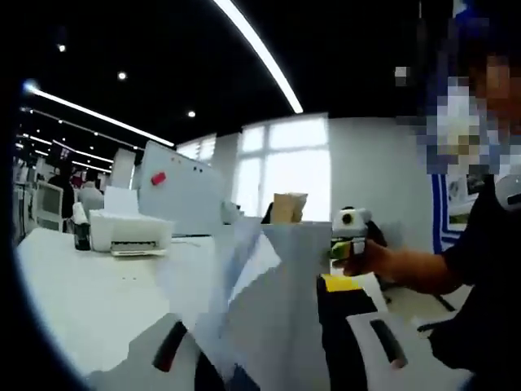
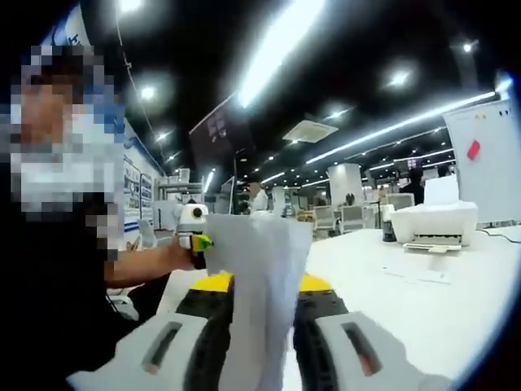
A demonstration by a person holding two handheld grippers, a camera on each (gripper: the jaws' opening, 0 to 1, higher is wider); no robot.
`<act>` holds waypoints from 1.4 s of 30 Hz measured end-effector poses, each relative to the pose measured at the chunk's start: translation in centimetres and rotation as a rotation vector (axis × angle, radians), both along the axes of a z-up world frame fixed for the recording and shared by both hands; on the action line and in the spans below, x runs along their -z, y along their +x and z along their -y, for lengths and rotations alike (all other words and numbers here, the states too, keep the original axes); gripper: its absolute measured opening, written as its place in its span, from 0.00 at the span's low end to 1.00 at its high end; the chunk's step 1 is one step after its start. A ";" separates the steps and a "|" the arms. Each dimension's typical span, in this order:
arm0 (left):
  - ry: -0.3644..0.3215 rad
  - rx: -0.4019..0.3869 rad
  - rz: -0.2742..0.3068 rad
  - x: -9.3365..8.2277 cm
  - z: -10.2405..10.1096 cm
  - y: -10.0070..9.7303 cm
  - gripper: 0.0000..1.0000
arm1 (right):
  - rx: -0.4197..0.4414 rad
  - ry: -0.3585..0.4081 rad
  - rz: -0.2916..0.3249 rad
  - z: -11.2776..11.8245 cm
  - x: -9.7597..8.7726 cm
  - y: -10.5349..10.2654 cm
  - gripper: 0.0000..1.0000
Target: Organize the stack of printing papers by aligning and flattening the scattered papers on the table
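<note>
In the left gripper view my left fingers (image 1: 277, 350) rise from the bottom of the frame, pinched on the stack of papers (image 1: 260, 301), which stands upright at lower centre above the white table (image 1: 89, 301). In the right gripper view my right fingers (image 2: 262, 346) clamp the same papers (image 2: 259, 285), upright at the bottom centre. A white printer (image 2: 434, 224) sits on the table at mid right.

Papers (image 2: 260, 285) look thin, matt white, a bit creased. Table (image 2: 423, 301) is smooth, slightly glossy white. Printer (image 2: 435, 221) is plain white plastic, and both grippers' jaws look like matt grey plastic too.
</note>
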State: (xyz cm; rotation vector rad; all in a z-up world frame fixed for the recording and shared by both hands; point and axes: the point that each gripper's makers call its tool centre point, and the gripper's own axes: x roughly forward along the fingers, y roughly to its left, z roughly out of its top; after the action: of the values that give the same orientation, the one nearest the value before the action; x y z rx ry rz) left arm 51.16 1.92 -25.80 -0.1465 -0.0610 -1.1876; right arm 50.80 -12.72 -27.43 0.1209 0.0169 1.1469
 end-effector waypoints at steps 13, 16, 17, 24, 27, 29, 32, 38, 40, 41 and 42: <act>0.036 0.030 0.031 -0.2 0.1 -0.6 0.08 | -0.040 -0.021 0.025 -0.7 -0.5 -0.9 0.00; 0.016 0.034 -0.018 0.1 0.4 -0.4 0.39 | 0.003 -0.008 -0.021 -0.5 -0.4 0.0 0.22; 0.022 0.037 -0.015 0.1 0.4 -0.4 0.37 | -0.008 -0.010 -0.020 -0.4 -0.3 0.0 0.19; 0.072 0.057 0.045 0.6 0.7 -0.8 0.06 | -0.013 -0.006 -0.015 0.0 -0.6 -0.5 0.17; 0.087 0.071 0.046 0.0 0.8 -0.9 0.05 | 0.005 -0.017 0.009 0.4 -1.4 -0.7 0.18; 0.121 0.076 0.051 -0.6 1.0 -1.1 0.05 | 0.017 -0.033 0.026 0.6 -1.8 -0.7 0.22; 0.191 0.093 0.056 -1.6 1.3 -1.6 0.05 | 0.054 -0.106 0.089 1.7 -3.9 -0.8 0.26; 0.365 0.107 -0.008 -3.6 1.7 -1.8 0.05 | 0.058 -0.261 0.158 2.5 -6.7 -1.3 0.27; 0.427 0.111 -0.025 -4.1 1.9 -1.9 0.05 | 0.027 -0.313 0.157 2.3 -6.9 -1.7 0.27; 0.459 0.124 -0.028 -4.3 2.0 -2.1 0.05 | 0.013 -0.355 0.167 2.0 -7.0 -1.9 0.27; 0.479 0.131 -0.038 -4.4 2.1 -2.2 0.05 | 0.009 -0.365 0.169 1.9 -7.0 -2.0 0.28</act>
State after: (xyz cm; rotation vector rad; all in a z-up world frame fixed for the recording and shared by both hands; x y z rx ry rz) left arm 48.95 -0.17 -21.41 0.2519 0.2697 -1.2979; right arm 48.81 -14.62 -20.39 -0.2997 0.0749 1.1239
